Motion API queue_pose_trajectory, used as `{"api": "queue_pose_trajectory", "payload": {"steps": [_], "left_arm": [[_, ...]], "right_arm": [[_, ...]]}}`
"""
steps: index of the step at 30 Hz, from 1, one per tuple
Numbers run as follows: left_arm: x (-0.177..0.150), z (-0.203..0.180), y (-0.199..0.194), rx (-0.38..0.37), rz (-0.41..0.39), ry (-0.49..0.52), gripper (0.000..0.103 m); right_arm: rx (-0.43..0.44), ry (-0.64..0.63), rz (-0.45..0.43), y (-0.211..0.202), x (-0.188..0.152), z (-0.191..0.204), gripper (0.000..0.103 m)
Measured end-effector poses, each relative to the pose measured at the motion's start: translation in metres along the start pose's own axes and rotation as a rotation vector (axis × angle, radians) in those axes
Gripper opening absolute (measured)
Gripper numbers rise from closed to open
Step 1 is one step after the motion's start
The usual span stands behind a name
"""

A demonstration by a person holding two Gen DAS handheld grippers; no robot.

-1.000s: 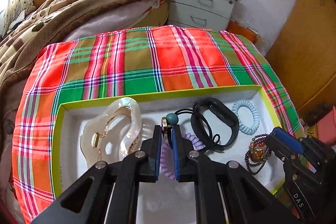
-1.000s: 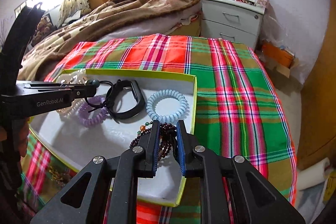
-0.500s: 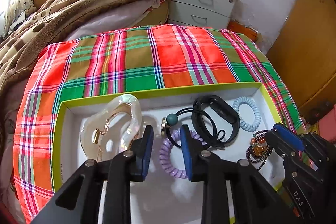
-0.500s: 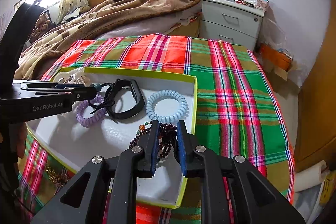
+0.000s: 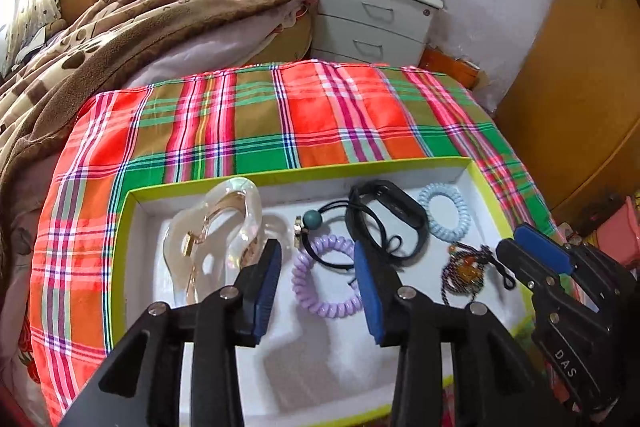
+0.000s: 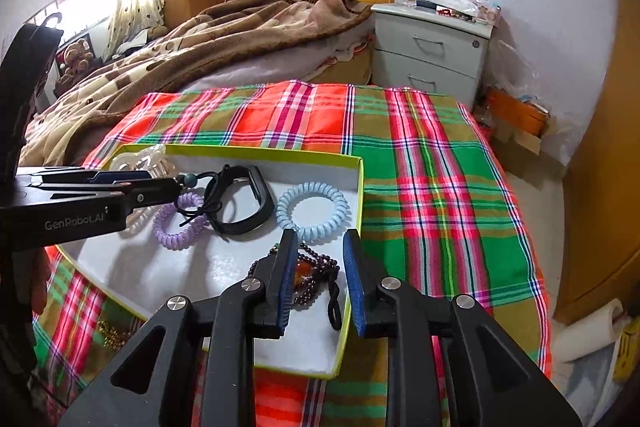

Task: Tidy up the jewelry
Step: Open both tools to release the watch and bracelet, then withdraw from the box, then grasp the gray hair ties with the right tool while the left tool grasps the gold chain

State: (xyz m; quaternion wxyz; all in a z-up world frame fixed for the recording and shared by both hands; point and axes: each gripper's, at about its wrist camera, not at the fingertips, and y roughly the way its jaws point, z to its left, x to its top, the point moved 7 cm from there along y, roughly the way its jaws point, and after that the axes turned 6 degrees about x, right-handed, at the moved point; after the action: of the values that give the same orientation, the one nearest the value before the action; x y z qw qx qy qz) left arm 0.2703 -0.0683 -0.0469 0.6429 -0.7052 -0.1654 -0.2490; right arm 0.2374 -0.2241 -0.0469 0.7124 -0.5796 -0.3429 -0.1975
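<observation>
A white box with a yellow-green rim point(image 5: 304, 169) point(image 6: 356, 211) lies on the plaid cloth. In it are a clear hair claw point(image 5: 216, 231), a purple coil tie point(image 5: 320, 283) point(image 6: 180, 223), a black elastic with a teal bead point(image 5: 312, 219), a black wristband point(image 5: 392, 215) point(image 6: 244, 199), a pale blue coil tie point(image 5: 444, 211) point(image 6: 312, 207) and a dark bead bracelet point(image 5: 464, 271) point(image 6: 312, 275). My left gripper point(image 5: 316, 279) is open and empty above the purple tie. My right gripper point(image 6: 316, 267) is open and empty over the bead bracelet.
The plaid cloth point(image 5: 320, 115) covers a table beside a bed with a brown blanket point(image 5: 140, 19). A grey nightstand point(image 5: 376, 15) stands at the back. A wooden wardrobe point(image 5: 580, 67) is at the right. Gold jewelry point(image 6: 110, 335) lies on the cloth by the box's near edge.
Both grippers have opened. The left one let go of the black elastic with the teal bead, the right one let go of the bead bracelet; both items now lie in the box.
</observation>
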Motion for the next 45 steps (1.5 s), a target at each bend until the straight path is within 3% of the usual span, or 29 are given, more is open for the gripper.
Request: {"api": "queue_pose_trajectory", "payload": {"steps": [5,12,18,28,29,31,34,45], "left_arm": [[-0.010,0.004,-0.023,-0.018,-0.033,-0.012,0.040],[-0.038,0.021,-0.050,-0.016,-0.056,-0.040,0.040],[-0.069,0.038,-0.061,-0.017,-0.051,-0.090,0.040],[-0.102,0.049,-0.073,-0.018,-0.054,-0.117,0.041],[-0.105,0.051,-0.074,-0.019,-0.054,-0.122,0.041],[-0.110,0.053,-0.076,-0.026,-0.053,-0.127,0.041],[-0.117,0.054,-0.077,-0.034,-0.049,-0.124,0.041],[-0.130,0.067,-0.077,-0.043,-0.041,-0.151,0.041]], "right_arm": [[0.023,-0.007,-0.020,-0.015,-0.006,0.007,0.024],[0.131,0.028,-0.017,-0.037,-0.024,0.021,0.024],[0.275,0.017,0.022,-0.048,-0.048,0.050,0.024],[0.380,0.010,0.079,-0.042,-0.075,0.093,0.025],[0.385,0.003,0.088,-0.040,-0.077,0.099,0.026],[0.388,-0.011,0.101,-0.038,-0.080,0.106,0.049],[0.394,-0.023,0.113,-0.033,-0.082,0.119,0.050],[0.285,-0.030,0.171,-0.009,-0.087,0.129,0.050]]}}
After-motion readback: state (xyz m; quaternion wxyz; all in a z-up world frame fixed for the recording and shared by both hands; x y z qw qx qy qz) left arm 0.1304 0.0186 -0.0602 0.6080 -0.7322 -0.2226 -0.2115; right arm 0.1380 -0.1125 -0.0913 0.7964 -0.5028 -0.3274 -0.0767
